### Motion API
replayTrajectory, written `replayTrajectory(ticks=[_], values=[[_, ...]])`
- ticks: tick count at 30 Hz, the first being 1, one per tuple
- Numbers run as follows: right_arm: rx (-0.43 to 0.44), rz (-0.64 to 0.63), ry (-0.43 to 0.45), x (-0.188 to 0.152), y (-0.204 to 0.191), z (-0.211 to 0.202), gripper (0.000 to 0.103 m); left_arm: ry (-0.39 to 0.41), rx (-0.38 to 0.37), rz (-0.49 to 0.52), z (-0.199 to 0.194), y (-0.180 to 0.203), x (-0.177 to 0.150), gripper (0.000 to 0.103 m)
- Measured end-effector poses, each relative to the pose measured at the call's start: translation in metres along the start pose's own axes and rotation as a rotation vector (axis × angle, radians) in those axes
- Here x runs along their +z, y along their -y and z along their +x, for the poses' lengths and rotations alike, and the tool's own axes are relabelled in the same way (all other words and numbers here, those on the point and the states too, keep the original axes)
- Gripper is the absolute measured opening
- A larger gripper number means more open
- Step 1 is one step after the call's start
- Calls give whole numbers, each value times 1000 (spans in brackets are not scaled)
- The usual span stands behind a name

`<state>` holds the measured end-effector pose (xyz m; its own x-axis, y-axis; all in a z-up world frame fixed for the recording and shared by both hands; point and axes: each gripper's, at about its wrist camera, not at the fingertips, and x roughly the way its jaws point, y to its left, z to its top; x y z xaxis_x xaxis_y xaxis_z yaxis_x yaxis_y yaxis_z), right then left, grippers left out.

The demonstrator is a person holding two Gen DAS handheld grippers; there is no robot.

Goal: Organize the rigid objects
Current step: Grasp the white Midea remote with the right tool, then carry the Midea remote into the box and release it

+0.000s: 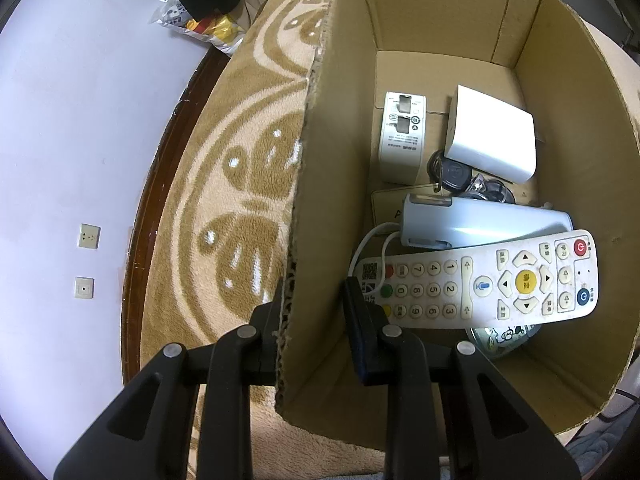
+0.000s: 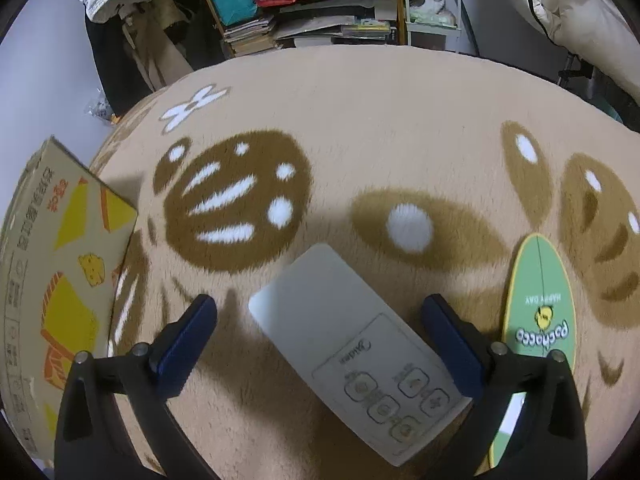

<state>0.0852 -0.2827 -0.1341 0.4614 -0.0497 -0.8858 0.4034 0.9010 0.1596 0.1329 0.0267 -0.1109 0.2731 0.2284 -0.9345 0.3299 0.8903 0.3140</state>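
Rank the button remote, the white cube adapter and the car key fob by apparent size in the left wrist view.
1. Button remote, though it lies nearest the camera.
2. White cube adapter.
3. Car key fob, partly hidden.

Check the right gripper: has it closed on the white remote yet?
No, the right gripper is wide open, both fingers apart from the white remote lying between them.

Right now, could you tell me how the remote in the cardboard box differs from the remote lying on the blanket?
The boxed remote has many keys, including coloured ones and a number pad; the blanket remote shows only a few pale keys on a plain face. The boxed remote rests on other items inside the cardboard box; the blanket remote lies alone on the blanket, between the open fingers of the right hand-held gripper. Both are whitish and face up.
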Motion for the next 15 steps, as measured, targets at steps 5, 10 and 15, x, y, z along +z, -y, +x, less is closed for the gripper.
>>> replayTrajectory(ticks=[5,10,15], values=[[-41,20,3,-9,1,-7,73,0,2,0,0,0,-1,25],[-30,54,11,-13,1,-16,51,1,4,2,1,0,-1,25],[-10,9,38,-14,-18,-22,51,3,2,0,1,2,-2,25]])
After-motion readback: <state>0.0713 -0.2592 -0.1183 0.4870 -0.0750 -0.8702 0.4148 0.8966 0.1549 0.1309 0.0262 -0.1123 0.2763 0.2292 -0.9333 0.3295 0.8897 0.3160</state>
